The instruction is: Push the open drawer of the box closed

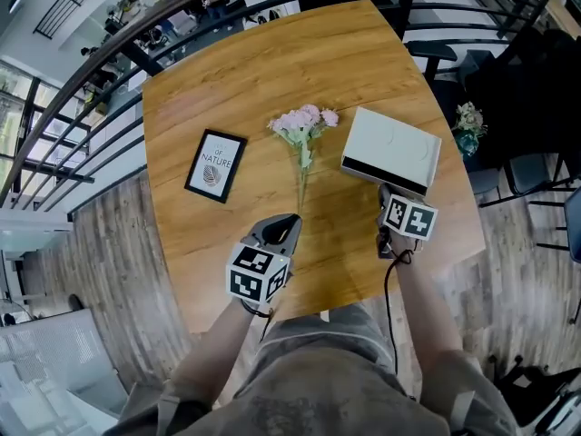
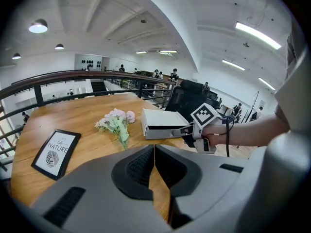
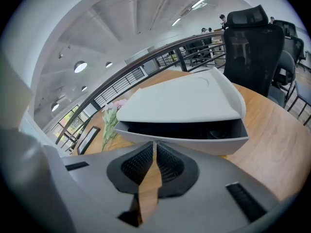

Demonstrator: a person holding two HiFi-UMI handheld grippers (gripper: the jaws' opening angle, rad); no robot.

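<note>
A white box (image 1: pixel 392 145) lies on the round wooden table (image 1: pixel 218 243) at the right, its drawer (image 1: pixel 386 176) pulled out a little toward me with a dark gap showing. My right gripper (image 1: pixel 385 192) is shut, empty, with its tips right at the drawer front. In the right gripper view the drawer front (image 3: pixel 194 142) fills the space just past the closed right gripper (image 3: pixel 154 143), under the box top (image 3: pixel 184 98). My left gripper (image 1: pixel 290 220) is shut and empty over bare table left of the box. The left gripper view shows the box (image 2: pixel 163 123) ahead of the left gripper (image 2: pixel 154 146).
A bunch of pale pink flowers (image 1: pixel 304 127) lies left of the box. A black-framed print (image 1: pixel 216 165) sits further left. A dark railing (image 1: pixel 73 98) curves round the table's far side. Black office chairs (image 3: pixel 252 38) stand beyond the box, and the table edge is near the right.
</note>
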